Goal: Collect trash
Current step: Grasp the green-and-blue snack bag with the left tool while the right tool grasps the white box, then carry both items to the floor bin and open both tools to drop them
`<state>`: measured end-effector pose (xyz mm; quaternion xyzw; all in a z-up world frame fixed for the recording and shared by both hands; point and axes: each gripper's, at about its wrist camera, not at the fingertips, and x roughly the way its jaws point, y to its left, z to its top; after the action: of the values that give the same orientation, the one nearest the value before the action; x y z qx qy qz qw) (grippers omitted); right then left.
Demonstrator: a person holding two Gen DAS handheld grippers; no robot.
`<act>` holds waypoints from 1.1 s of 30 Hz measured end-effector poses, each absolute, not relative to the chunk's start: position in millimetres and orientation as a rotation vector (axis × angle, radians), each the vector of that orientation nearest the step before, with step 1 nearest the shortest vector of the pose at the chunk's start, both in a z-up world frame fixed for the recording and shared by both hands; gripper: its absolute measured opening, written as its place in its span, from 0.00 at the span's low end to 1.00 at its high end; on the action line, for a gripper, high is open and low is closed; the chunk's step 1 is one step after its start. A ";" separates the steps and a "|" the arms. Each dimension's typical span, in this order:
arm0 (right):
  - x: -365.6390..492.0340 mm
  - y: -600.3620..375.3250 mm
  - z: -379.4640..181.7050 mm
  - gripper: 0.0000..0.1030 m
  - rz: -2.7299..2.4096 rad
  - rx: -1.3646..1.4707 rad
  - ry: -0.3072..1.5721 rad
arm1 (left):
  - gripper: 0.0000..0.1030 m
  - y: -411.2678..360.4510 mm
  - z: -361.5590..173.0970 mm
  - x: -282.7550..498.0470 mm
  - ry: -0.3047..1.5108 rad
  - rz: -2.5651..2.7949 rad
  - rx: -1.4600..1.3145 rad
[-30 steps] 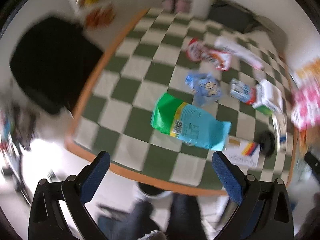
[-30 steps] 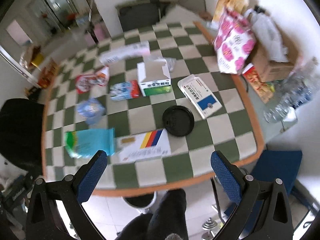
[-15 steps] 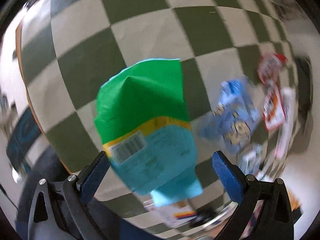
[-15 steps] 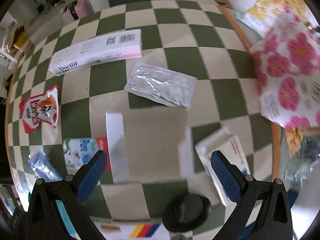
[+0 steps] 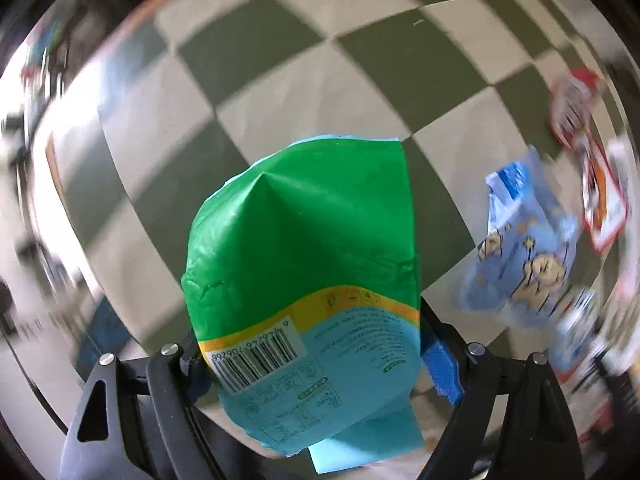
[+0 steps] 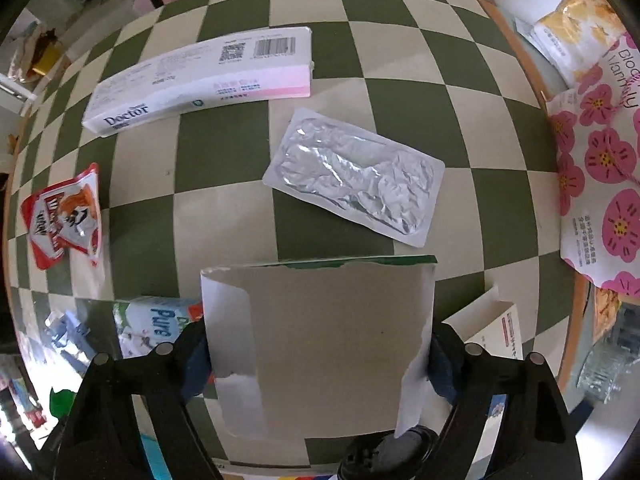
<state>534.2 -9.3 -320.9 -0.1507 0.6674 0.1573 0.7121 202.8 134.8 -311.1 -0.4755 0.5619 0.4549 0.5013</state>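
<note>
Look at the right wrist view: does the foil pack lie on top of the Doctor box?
No, the foil pack lies apart from the Doctor box.

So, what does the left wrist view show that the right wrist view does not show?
Only the left wrist view: the green and blue bag between the left gripper fingers, whose jaws have just been closing.

Only the right wrist view: the open box between the right gripper fingers, also just closing; the foil pack; the Doctor box.

Both: the checkered table and the red wrapper.
</note>
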 end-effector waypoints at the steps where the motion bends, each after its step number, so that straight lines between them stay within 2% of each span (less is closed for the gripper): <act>1: 535.2 -10.3 -320.2 0.83 0.355 -0.334 1.477 | 0.81 132.6 -302.6 205.8 1.366 1.093 -1.083; 9: 509.0 -30.1 -282.5 0.83 0.435 -0.293 1.417 | 0.81 115.0 -233.1 242.8 1.343 1.053 -0.785; 17: 480.6 -55.3 -226.8 0.83 0.491 -0.259 1.333 | 0.80 72.2 -170.9 247.8 1.211 0.956 -0.615; 21: 438.0 -72.4 -202.4 0.83 0.506 -0.216 1.296 | 0.80 62.2 -161.7 212.5 1.135 0.884 -0.571; 26: 362.0 -104.1 -179.4 0.83 0.512 -0.139 1.266 | 0.80 65.6 -151.6 127.5 1.066 0.754 -0.528; 33: 222.4 -159.7 -193.0 0.83 0.488 -0.034 1.322 | 0.80 36.7 -168.3 23.7 1.143 0.586 -0.512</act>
<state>222.4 -159.7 -193.0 -0.0157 0.6075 0.2242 0.7618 23.7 36.7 -168.3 -0.2363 0.5269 0.2702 0.7704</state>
